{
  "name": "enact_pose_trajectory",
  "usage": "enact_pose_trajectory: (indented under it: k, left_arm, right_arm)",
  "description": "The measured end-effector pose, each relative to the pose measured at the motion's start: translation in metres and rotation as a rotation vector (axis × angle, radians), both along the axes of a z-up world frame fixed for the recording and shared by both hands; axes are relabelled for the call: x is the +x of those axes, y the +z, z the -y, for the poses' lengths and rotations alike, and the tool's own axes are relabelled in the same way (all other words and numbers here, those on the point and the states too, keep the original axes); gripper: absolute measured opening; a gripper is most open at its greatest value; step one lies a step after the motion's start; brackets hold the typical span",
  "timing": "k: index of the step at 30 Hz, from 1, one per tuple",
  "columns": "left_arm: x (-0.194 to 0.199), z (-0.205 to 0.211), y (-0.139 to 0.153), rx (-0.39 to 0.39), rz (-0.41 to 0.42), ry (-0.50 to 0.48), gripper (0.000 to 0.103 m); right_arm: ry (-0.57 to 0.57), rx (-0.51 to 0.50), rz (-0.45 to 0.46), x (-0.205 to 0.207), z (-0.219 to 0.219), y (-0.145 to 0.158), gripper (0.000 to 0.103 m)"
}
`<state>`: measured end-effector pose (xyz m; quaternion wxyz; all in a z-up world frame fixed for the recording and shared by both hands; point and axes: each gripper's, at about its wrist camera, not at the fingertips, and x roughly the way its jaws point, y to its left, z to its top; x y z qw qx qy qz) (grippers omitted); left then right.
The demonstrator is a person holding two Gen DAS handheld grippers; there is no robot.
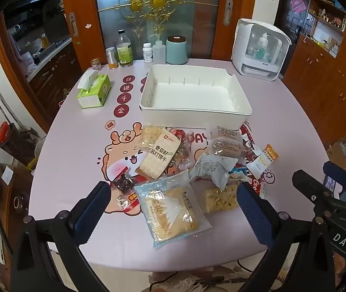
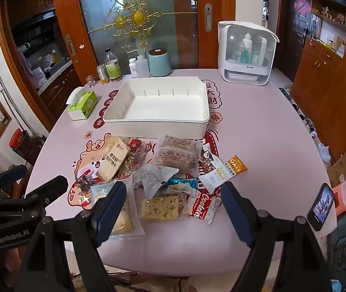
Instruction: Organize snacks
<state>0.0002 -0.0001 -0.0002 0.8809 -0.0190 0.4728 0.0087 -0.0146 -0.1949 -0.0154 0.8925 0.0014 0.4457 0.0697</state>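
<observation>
A pile of snack packets lies on the pink table in front of an empty white bin (image 1: 195, 95), which also shows in the right wrist view (image 2: 158, 104). Nearest is a clear blue-edged cracker bag (image 1: 173, 209). Others include a beige biscuit pack (image 1: 158, 157), a yellow puffed-snack pack (image 2: 160, 206), a Cookies pack (image 2: 202, 206) and an orange OATS sachet (image 2: 224, 172). My left gripper (image 1: 173, 189) is open above the cracker bag, holding nothing. My right gripper (image 2: 173, 194) is open above the puffed-snack pack, holding nothing.
A green tissue box (image 1: 95, 92) sits left of the bin. Bottles, jars and a teal canister (image 1: 176, 50) line the table's far edge. A white countertop appliance (image 1: 260, 48) stands at the far right. Wooden cabinets stand to the right of the table.
</observation>
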Motion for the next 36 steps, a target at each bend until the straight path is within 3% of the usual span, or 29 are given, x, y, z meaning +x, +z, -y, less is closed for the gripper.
enact_pose_trajectory:
  k: [36]
  left_arm:
    - [-0.008,-0.005,-0.007,0.000,-0.014,-0.009,0.101]
  right_arm:
    - [0.022,0.009,-0.021,0.002,-0.009,-0.007,0.081]
